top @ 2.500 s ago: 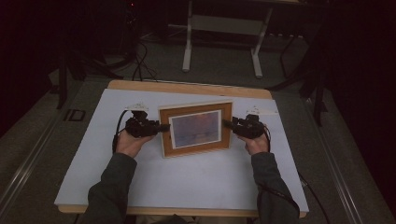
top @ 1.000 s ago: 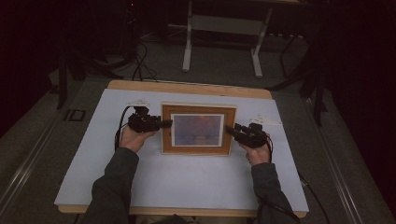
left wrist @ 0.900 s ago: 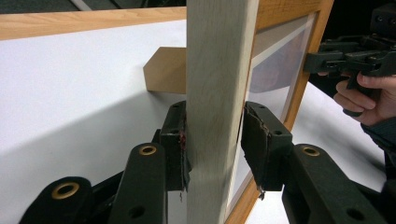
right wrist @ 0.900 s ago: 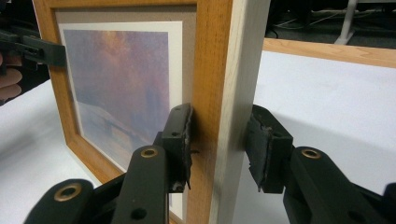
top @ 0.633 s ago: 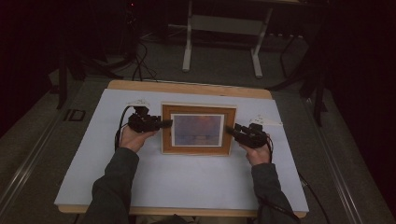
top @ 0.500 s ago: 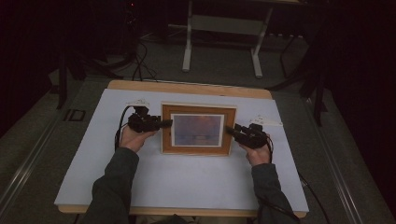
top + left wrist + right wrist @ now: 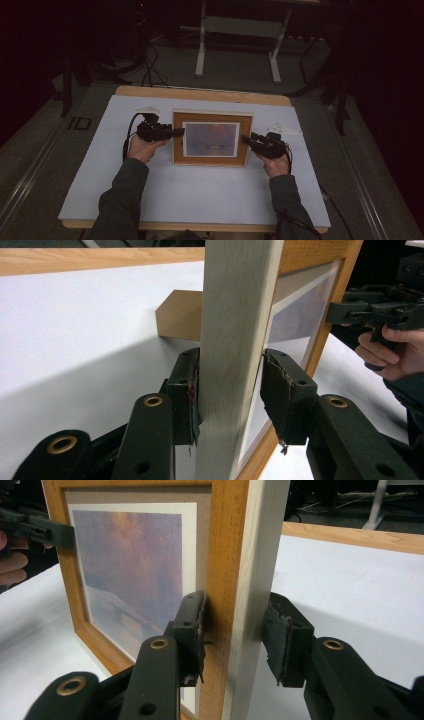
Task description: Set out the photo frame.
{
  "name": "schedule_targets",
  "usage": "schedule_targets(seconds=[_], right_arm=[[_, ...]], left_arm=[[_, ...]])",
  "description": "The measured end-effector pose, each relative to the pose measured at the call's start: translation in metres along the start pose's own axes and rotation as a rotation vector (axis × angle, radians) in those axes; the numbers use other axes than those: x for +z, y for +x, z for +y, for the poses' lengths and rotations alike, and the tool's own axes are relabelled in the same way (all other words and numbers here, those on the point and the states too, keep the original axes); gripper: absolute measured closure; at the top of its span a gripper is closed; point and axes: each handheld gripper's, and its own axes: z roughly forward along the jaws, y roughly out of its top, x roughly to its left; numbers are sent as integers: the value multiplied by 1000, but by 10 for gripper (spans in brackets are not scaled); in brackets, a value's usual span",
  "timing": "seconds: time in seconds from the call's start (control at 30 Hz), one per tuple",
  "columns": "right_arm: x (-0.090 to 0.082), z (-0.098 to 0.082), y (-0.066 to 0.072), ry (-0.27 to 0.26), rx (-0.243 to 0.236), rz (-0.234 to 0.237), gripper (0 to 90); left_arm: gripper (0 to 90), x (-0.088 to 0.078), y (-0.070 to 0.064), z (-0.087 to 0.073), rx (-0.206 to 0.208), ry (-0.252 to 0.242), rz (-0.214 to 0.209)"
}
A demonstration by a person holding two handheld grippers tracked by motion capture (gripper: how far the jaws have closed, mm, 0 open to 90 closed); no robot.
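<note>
Step in hand looks like standing or setting down the wooden-framed picture w/ white mat and dusky print (image 7: pixel 211 139) mid-table on the white table sheet (image 7: pixel 195 192). Left gripper (image 7: pixel 227 390) jaws bracket the frame's left edge, one pad touching, other w/ a slight gap. Right gripper (image 7: pixel 235 635) straddles the right edge the same way, far jaw apart. Next move prob. needs both jaws opened together so frame doesn't tip. No containers in sight.
</note>
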Motion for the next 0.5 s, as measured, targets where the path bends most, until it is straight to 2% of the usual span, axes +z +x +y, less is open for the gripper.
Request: schedule_targets(seconds=[0.37, 0.5], right_arm=[[0, 1, 0, 5, 1, 2, 619], [-1, 1, 0, 3, -3, 1, 572]], left_arm=[[615, -1, -1, 0, -18, 11, -6], [555, 1, -1, -1, -19, 25, 3]])
